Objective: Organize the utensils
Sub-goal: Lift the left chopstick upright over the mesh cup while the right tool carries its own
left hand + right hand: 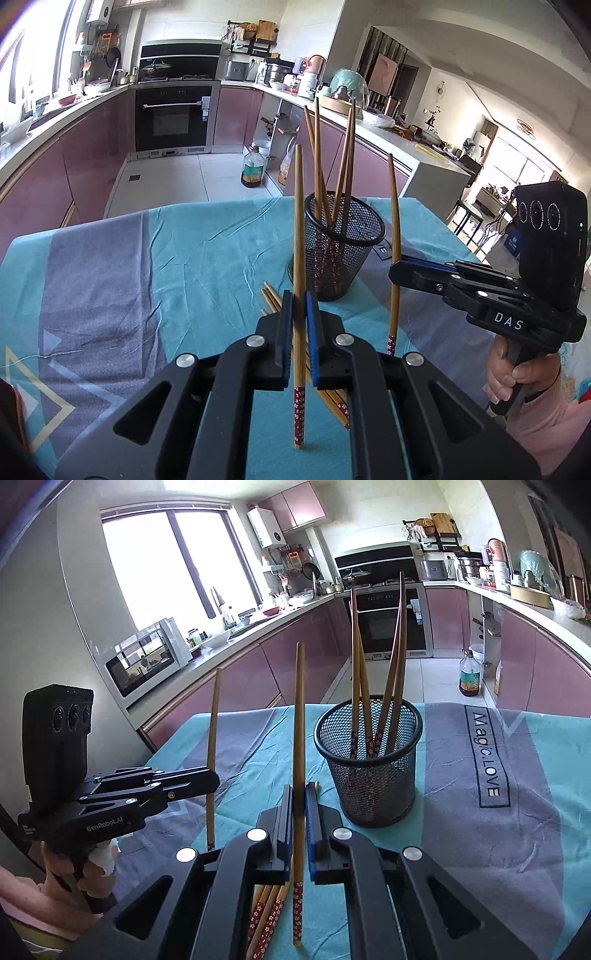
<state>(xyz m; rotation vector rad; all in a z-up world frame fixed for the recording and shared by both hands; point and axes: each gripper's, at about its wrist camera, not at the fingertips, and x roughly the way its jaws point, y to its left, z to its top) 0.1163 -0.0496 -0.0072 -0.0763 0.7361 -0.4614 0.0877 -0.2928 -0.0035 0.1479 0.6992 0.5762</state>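
We are holding one chopstick upright in each gripper: the left gripper [299, 314] is clamped on the left chopstick [298, 229], and the right gripper [299, 808] is clamped on the right chopstick [298, 720], both with patterned ends down and clear of the tablecloth [192, 251]. The mesh holder [368, 760], already carrying four chopsticks [373, 672], is standing just beyond the tips; loose chopsticks [266, 915] are lying under the grippers. In our judgement, we are best lifting each patterned end above the rim, centring it over the opening away from the leaning sticks, and releasing one at a time. Writing: the cloth is reading "Magic.LOVE" [489, 753]; the grippers are showing "GenRobot.AI" [104, 823] and "DAS" [509, 320].
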